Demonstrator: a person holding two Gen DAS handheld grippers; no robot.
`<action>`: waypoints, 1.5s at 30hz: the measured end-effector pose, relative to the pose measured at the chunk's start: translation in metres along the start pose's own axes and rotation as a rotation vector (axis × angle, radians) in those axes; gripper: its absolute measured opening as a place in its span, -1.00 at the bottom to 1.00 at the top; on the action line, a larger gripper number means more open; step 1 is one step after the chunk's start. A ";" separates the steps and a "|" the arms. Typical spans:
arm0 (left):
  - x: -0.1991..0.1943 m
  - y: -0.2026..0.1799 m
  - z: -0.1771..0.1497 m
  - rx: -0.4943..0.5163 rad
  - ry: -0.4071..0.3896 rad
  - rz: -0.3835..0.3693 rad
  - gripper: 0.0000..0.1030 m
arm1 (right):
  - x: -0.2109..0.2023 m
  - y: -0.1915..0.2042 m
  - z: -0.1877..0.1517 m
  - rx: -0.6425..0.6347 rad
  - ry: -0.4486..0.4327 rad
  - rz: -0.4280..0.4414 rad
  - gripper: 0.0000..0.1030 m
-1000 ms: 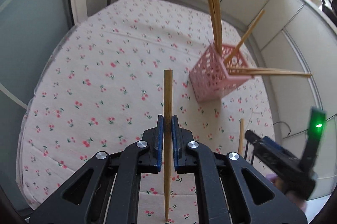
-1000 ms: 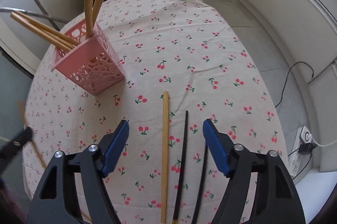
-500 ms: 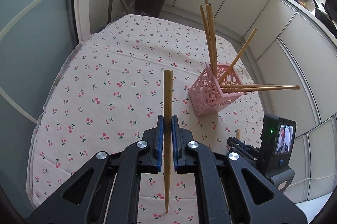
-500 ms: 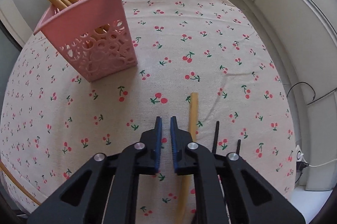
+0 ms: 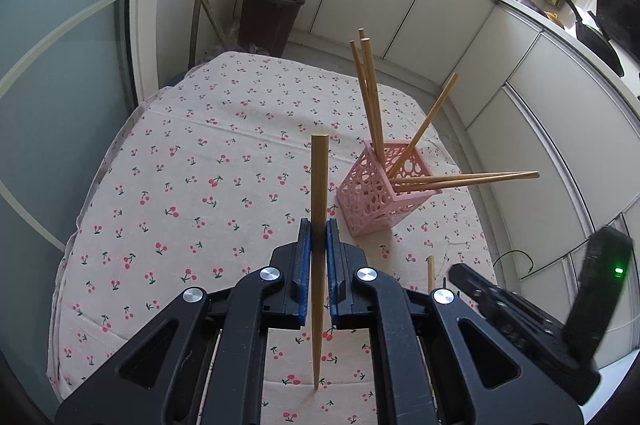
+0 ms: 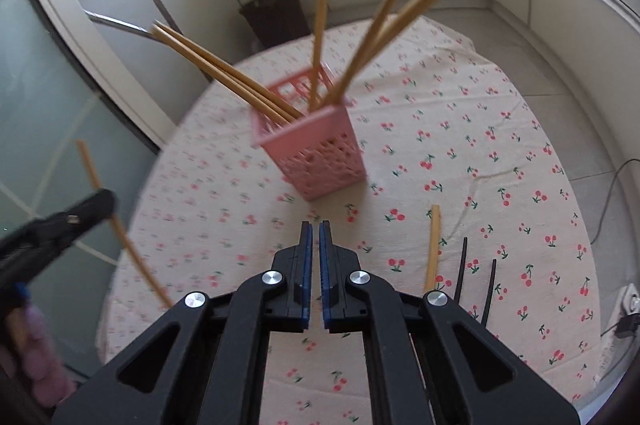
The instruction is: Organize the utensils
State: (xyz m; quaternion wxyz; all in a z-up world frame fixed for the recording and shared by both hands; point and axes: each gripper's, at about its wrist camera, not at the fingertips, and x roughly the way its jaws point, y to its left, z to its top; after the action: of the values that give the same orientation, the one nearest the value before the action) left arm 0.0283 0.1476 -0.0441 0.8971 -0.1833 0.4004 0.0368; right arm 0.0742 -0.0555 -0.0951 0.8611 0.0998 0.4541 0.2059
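Right wrist only: black chopsticks [image 6: 460, 263], loose

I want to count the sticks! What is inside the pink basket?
Wooden chopsticks stand inside the pink basket, leaning outward in different directions. About six tops show. Their lower ends are hidden behind the basket's walls, so its bottom cannot be seen.

Holder [image 5: 378, 195] stands on the cloth-covered table [image 5: 192, 161], toward its right side in the left wrist view. Several chopsticks [image 5: 370, 93] lean out of it in different directions. One chopstick [image 6: 433, 245] lies flat on the table nearer than the holder; two thin sticks [image 6: 476, 285] lie just right of it, probably apart. Bin [image 5: 272, 17] stands on the floor beyond the table's far edge.
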 end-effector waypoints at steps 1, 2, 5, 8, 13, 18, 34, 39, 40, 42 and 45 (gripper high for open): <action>-0.002 -0.001 0.000 0.003 -0.005 -0.004 -0.87 | -0.007 0.001 0.000 -0.005 -0.016 0.010 -0.93; -0.003 -0.002 0.000 0.007 -0.008 -0.007 -0.87 | -0.017 0.002 0.000 -0.009 -0.034 0.030 -0.93; -0.004 -0.002 0.000 0.010 -0.013 -0.010 -0.87 | -0.037 -0.001 -0.001 0.000 -0.063 0.073 -0.93; -0.004 -0.004 0.001 0.012 -0.012 -0.013 -0.87 | -0.050 -0.006 0.000 -0.009 -0.082 0.073 -0.93; -0.001 -0.010 0.000 0.020 -0.002 -0.017 -0.87 | -0.022 -0.026 0.002 -0.024 -0.063 -0.168 0.11; 0.000 -0.014 -0.001 0.041 -0.008 -0.015 -0.87 | 0.040 -0.038 0.004 -0.065 0.040 -0.336 0.17; 0.007 -0.006 0.001 0.010 0.017 -0.027 -0.86 | 0.089 -0.027 -0.008 -0.097 0.176 -0.287 -0.85; 0.000 -0.004 0.002 0.004 -0.009 -0.038 -0.86 | 0.050 -0.004 -0.002 -0.096 0.062 -0.163 -0.85; -0.002 -0.003 0.002 0.003 -0.015 -0.039 -0.86 | 0.042 0.000 0.000 -0.102 0.041 -0.150 -0.85; -0.006 -0.004 0.002 0.003 -0.028 -0.046 -0.86 | 0.021 0.008 0.001 -0.113 -0.008 -0.122 -0.85; -0.014 -0.007 0.003 0.016 -0.057 -0.059 -0.86 | -0.008 0.018 0.002 -0.123 -0.070 -0.085 -0.85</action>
State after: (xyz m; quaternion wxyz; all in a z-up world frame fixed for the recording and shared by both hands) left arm 0.0224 0.1433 -0.0307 0.9102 -0.1866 0.3695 0.0122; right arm 0.0664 -0.0429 -0.0814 0.8888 0.0343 0.4142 0.1929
